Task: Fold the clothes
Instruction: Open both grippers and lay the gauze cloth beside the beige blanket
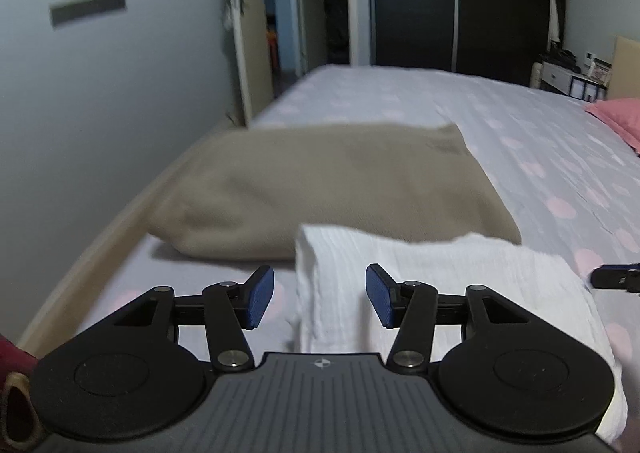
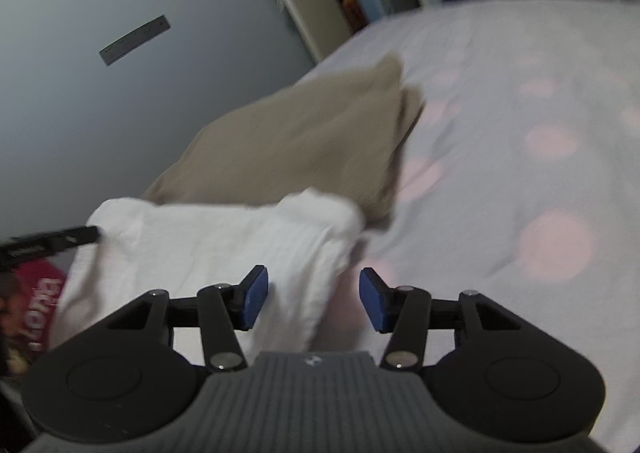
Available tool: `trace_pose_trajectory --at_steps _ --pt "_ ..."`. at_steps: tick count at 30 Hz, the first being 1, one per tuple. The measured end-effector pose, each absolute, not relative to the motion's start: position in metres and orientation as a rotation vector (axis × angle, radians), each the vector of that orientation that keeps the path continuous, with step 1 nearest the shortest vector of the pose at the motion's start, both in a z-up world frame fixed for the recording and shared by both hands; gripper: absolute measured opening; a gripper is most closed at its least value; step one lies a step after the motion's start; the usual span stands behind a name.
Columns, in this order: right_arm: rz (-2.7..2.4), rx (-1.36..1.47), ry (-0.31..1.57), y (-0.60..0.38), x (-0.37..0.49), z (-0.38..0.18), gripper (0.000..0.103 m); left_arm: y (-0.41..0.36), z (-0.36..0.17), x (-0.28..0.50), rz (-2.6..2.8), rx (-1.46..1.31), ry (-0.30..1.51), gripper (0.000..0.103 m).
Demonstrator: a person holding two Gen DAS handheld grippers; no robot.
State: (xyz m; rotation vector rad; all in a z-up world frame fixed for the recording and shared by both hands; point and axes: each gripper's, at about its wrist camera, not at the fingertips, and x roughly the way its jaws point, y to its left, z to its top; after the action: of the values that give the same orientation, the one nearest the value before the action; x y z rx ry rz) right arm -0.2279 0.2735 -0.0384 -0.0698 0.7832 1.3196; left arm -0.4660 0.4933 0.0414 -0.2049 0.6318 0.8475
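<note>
A folded white cloth (image 1: 440,277) lies on the bed, its far edge resting against a folded beige garment (image 1: 320,181). My left gripper (image 1: 320,299) is open just above the cloth's left end, holding nothing. In the right wrist view the white cloth (image 2: 224,245) and the beige garment (image 2: 304,141) show again. My right gripper (image 2: 314,299) is open over the cloth's right end, empty. A tip of the right gripper (image 1: 616,278) shows at the left view's right edge, and the left gripper's tip (image 2: 60,239) at the right view's left edge.
The bed sheet (image 1: 520,141) is pale lilac with pink dots. A pink pillow (image 1: 620,117) lies at the far right. A grey wall (image 1: 100,93) runs along the bed's left side, with a doorway and dark wardrobe (image 1: 440,13) beyond.
</note>
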Motion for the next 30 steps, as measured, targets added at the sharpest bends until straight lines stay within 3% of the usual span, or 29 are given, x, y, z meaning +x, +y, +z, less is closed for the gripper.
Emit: trace_pose_trajectory --at_steps 2,4,5,7,8,30 --pt "1.331 -0.090 0.712 0.270 -0.233 -0.028 0.054 0.482 0.052 -0.467 0.862 -0.183 0.616 0.046" --pt "1.382 -0.103 0.637 0.269 -0.245 -0.016 0.051 0.471 0.056 -0.463 0.825 -0.167 0.616 0.023" --pt "1.411 -0.121 0.598 0.270 -0.252 -0.012 0.048 0.466 0.056 -0.461 0.816 -0.153 0.618 0.023" --pt "1.465 -0.178 0.535 0.279 -0.269 -0.008 0.029 0.461 0.053 -0.454 0.798 -0.126 0.631 0.023" --pt "1.487 -0.205 0.524 0.285 -0.276 -0.008 0.027 0.461 0.049 -0.450 0.790 -0.114 0.642 0.023" --pt "1.408 -0.322 0.625 0.419 -0.276 -0.099 0.024 0.559 -0.056 -0.415 0.837 -0.257 0.808 0.023"
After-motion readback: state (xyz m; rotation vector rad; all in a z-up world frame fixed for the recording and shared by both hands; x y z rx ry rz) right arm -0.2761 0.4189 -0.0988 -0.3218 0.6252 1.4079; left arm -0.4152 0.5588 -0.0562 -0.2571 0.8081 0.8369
